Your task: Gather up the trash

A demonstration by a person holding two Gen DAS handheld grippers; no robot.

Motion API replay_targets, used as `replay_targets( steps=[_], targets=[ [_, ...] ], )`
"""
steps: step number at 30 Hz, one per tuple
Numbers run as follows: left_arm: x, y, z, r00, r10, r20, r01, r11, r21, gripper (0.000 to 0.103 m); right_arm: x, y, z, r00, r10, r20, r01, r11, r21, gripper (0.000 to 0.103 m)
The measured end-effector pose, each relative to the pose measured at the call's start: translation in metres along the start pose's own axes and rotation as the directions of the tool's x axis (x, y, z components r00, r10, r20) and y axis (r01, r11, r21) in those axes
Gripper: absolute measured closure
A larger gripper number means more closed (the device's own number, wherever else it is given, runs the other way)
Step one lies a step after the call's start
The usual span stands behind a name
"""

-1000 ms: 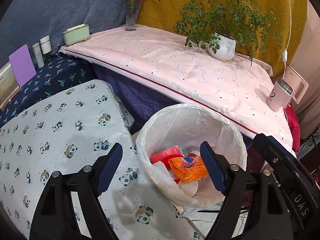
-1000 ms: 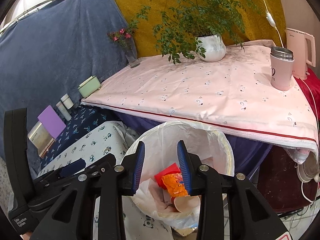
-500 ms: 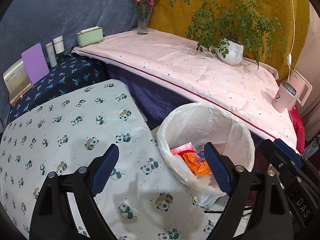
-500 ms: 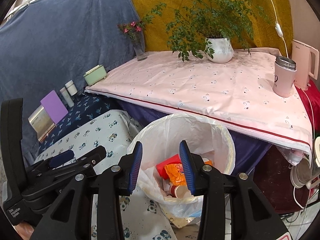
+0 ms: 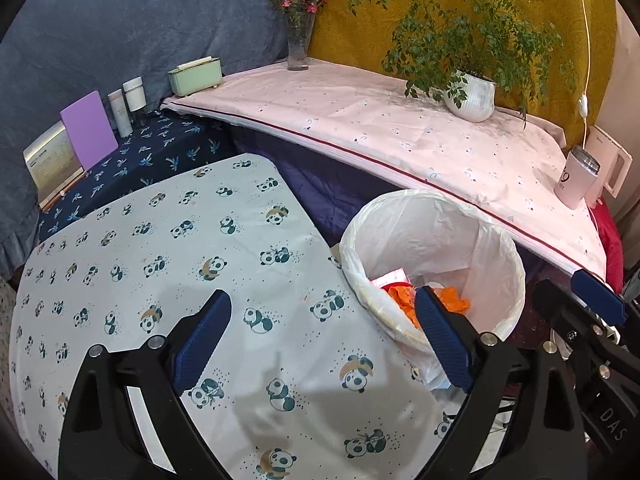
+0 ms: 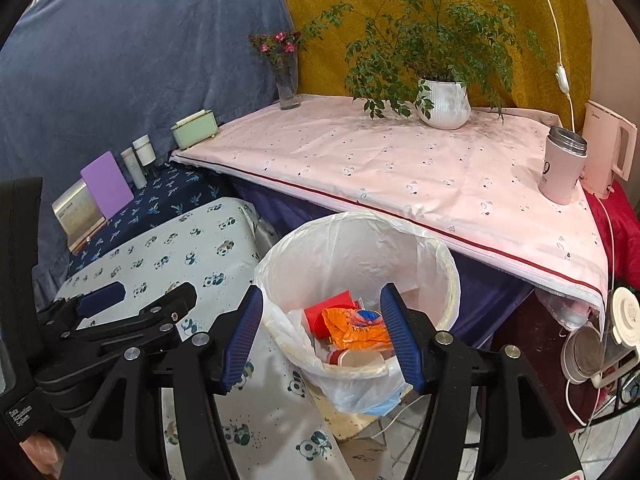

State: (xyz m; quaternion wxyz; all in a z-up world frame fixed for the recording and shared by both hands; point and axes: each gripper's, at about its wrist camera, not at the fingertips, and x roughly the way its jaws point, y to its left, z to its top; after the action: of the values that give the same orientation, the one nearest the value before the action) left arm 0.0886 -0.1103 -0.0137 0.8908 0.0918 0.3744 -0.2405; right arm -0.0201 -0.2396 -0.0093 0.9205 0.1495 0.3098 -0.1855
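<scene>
The left claw (image 5: 320, 340) is opening wide, nothing between its jaws, hovering over the panda-print bench (image 5: 160, 240) at lower left. The right claw (image 6: 322, 336) is opening too, empty, above the bin (image 6: 400, 248) in the lower centre. Orange wrapper (image 6: 356, 330), red packet (image 6: 330, 310) and a paper cup (image 6: 356, 359) are lying inside the bin.

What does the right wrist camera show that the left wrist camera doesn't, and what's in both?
Only the right wrist view shows the paper cup in the bin, and the left gripper from the side. Only the left wrist view shows most of the panda cloth, bare of trash. Both show the lined trash bin, the orange wrapper, potted plant and pink tumbler. Both grippers' jaws are opening, nothing between them.
</scene>
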Motion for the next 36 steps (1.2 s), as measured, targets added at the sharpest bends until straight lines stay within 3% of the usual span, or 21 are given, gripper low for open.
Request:
replay_targets(
  steps=[4, 9, 20, 22, 36],
  targets=[
    [-0.001, 0.002, -0.008, 1.000, 0.012, -0.014, -0.012, 1.000, 0.000, 0.014, -0.001, 0.001, -0.008, 1.000, -0.019, -0.017, 0.019, 1.000, -0.016, 0.037],
    [-0.001, 0.003, -0.018, 0.999, 0.031, -0.029, -0.031, 1.000, 0.002, 0.012, -0.004, 0.002, -0.018, 0.998, -0.047, -0.031, 0.046, 0.998, -0.048, 0.019],
    [-0.002, -0.001, -0.037, 0.997, 0.069, -0.045, -0.067, 0.997, 0.036, 0.012, -0.004, 0.002, -0.038, 0.996, -0.075, -0.054, 0.071, 0.995, -0.069, 0.015],
    [-0.002, 0.000, -0.039, 0.996, 0.070, -0.049, -0.069, 0.997, 0.033, 0.012, -0.003, 0.002, -0.041, 0.995, -0.079, -0.056, 0.074, 0.994, -0.075, 0.007],
    [-0.002, 0.000, -0.055, 0.995, 0.077, -0.069, -0.076, 0.997, 0.023, 0.012, -0.002, 0.001, -0.056, 0.991, -0.114, -0.073, 0.108, 0.991, -0.080, 0.007]
  ],
)
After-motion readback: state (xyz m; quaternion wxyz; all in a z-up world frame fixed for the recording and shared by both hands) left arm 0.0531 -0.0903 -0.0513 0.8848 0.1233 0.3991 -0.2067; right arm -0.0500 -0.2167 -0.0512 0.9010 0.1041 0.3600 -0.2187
